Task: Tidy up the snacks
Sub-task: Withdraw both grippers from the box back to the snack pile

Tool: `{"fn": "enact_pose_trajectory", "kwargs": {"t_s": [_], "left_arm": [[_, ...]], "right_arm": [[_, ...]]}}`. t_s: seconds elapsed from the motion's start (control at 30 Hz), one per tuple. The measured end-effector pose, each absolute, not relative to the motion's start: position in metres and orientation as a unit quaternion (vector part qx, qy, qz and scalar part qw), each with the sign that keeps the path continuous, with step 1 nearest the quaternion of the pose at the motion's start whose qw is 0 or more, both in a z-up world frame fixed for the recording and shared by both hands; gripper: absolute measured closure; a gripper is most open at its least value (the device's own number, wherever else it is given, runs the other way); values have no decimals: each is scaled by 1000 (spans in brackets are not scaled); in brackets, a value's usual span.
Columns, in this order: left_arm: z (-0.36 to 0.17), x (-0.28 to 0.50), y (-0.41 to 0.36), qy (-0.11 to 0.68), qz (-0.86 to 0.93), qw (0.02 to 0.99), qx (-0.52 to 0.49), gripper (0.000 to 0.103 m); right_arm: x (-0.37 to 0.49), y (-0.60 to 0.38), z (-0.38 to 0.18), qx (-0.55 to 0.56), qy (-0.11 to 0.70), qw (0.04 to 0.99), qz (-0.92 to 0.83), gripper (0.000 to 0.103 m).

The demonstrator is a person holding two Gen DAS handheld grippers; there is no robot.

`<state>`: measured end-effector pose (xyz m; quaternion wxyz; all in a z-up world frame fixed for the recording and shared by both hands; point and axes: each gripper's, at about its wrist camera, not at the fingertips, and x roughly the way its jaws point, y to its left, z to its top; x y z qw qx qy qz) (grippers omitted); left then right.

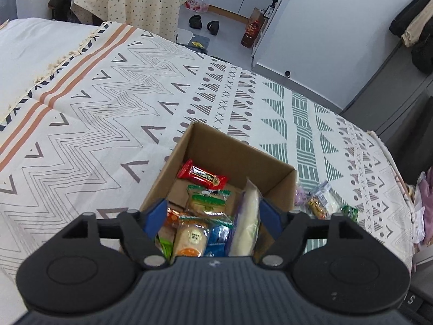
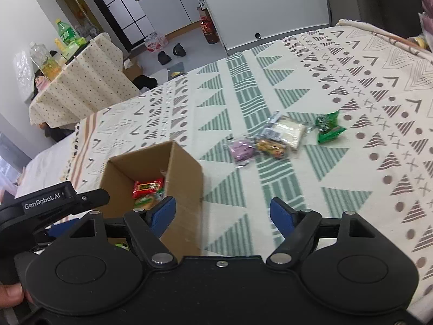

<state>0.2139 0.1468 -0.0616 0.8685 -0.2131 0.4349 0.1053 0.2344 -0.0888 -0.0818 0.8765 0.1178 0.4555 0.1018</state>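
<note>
An open cardboard box stands on the patterned bedspread and holds several snacks: a red bar, a green-topped cake pack, an orange-labelled pack, a blue pack and a tall pale pack. My left gripper is open right above the box, empty. My right gripper is open and empty, beside the box. Loose snacks lie ahead of it: a purple pack, a mixed-nut pack, a white pack and a green pack.
The bedspread covers the whole bed. The left gripper's body shows in the right wrist view, left of the box. Beyond the bed are a cloth-draped table with bottles, slippers on the floor and white cabinets.
</note>
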Motion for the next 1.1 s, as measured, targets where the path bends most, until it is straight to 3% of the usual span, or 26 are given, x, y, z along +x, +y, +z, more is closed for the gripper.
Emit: {"fn": "enact_pose_trajectory", "kwargs": {"t_s": [0.07,0.3,0.47,0.63,1.1], "left_arm": [[-60,213,140,435,102,870,-207,24],[-61,216,113,456,95,866,-179,22],[-56,219,92,459,85,869,-166,20],[-51,222,70,450,80,876,-152,4],[-50,235,20,440,46,884,-150,0]], "right_arm": [[234,-96,-80,117,453,878,100,26],[232,-127,-75,129,436,886,92,6],[231,-147,-75,142,431,886,94,4],[229,-163,-71,139,415,893,103,0],[236,-219,-91,148,404,898,93,0]]}}
